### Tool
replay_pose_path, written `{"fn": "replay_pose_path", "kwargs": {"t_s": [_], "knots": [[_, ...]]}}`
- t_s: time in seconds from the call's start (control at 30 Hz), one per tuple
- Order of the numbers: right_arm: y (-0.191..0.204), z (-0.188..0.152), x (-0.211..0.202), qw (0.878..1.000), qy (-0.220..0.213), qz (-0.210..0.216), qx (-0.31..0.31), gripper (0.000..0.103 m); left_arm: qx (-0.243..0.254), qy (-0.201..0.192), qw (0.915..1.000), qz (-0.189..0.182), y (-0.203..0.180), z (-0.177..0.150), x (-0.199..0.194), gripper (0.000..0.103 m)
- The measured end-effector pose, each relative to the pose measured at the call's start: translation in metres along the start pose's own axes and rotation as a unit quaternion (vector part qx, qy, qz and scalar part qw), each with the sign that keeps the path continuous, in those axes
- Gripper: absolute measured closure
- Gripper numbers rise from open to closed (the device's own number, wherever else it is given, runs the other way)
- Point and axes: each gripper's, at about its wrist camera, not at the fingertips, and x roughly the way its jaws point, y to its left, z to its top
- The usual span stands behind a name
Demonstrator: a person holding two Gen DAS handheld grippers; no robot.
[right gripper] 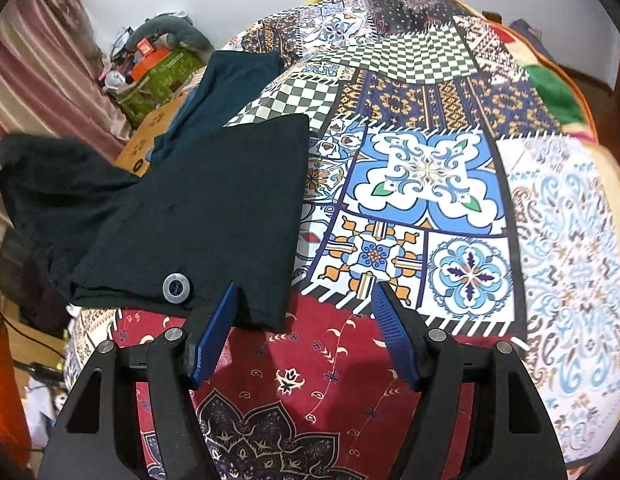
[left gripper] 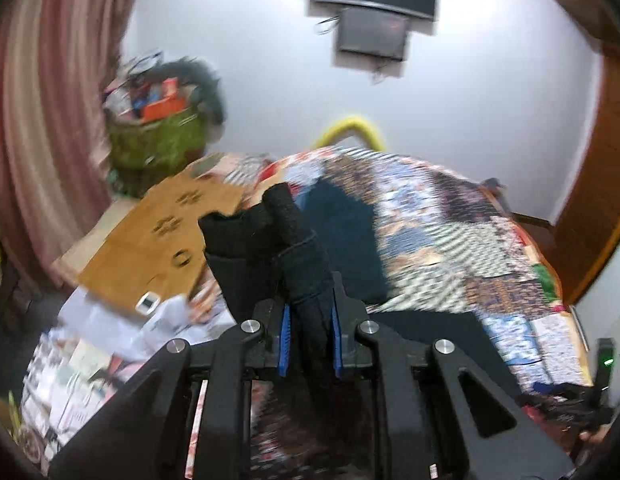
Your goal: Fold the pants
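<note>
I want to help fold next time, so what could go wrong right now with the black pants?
1. The left gripper pinches only a thin bunch of the black pants lifted off the patchwork quilt; it might slip out.
2. The right gripper is open and holds nothing, so the waist end with the metal button could drag and wrinkle.
3. A dark blue garment lies partly under the pants and might get pulled along.
</note>
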Motion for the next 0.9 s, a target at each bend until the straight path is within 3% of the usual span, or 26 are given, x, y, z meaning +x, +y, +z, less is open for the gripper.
{"fn": "replay_pose_path", "kwargs": {"t_s": [0.3, 0.57, 0.7, 0.8, 0.9], "knots": [[-0.004, -0.001, 0.001, 1.0, -0.002, 0.018, -0.005, 0.037, 0.071, 0.005, 0.9915, -0.109, -0.128, 0.025, 0.017, 0.088], [-0.004, -0.004, -0.001, 1.0, -0.006, 0.017, -0.011, 0.037, 0.099, 0.124, 0.9667, -0.201, -0.206, -0.03, 0.068, 0.089], [-0.003, -0.007, -0.003, 1.0, -0.004, 0.017, -0.015, 0.037, 0.132, 0.175, 0.9534, -0.207, -0.223, -0.059, 0.078, 0.088], [-0.002, -0.01, -0.005, 1.0, -0.007, 0.013, -0.019, 0.037, 0.15, 0.204, 0.944, -0.212, -0.225, -0.073, 0.078, 0.082], [-0.001, -0.013, -0.007, 1.0, -0.01, 0.017, -0.013, 0.037, 0.159, 0.227, 0.9341, -0.225, -0.223, -0.082, 0.075, 0.062]]}}
